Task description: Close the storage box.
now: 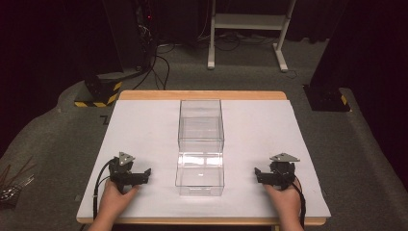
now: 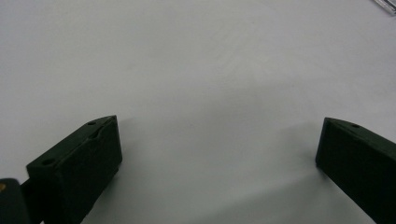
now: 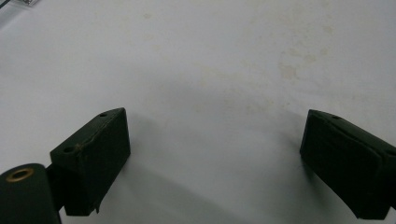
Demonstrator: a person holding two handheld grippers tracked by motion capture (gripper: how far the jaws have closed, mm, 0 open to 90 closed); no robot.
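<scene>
High view, looking down on a tabletop (image 1: 202,95) under a white sheet (image 1: 144,125). In the middle, two see-through boxes in a row. Near clear box (image 1: 199,174) close to the near edge, far clear box (image 1: 201,124) right behind it, toward the far edge. Touching or just beside each other: hard to tell through the shiny walls. Nothing to see inside either one.

Left gripper (image 1: 143,175) down by the near left corner, held in a hand. Right gripper (image 1: 258,175) down by the near right corner, held in the other hand. Both low on the sheet, both pointing in toward the near clear box, one on each side, well apart from it. Looks like a ready spot: same gap left and right, so each side can come in to the box evenly.

Left gripper view, looking along the left gripper (image 2: 217,135): jaws spread wide, only bare white sheet between them. A tiny bit of clear box edge in the top corner. Right gripper view, looking along the right gripper (image 3: 215,130): jaws spread wide too, holding nothing, with faint pale stains on the sheet ahead.

Wide jaws probably there to fit around a box wall. Likely the very start: boxes not yet touched.
</scene>
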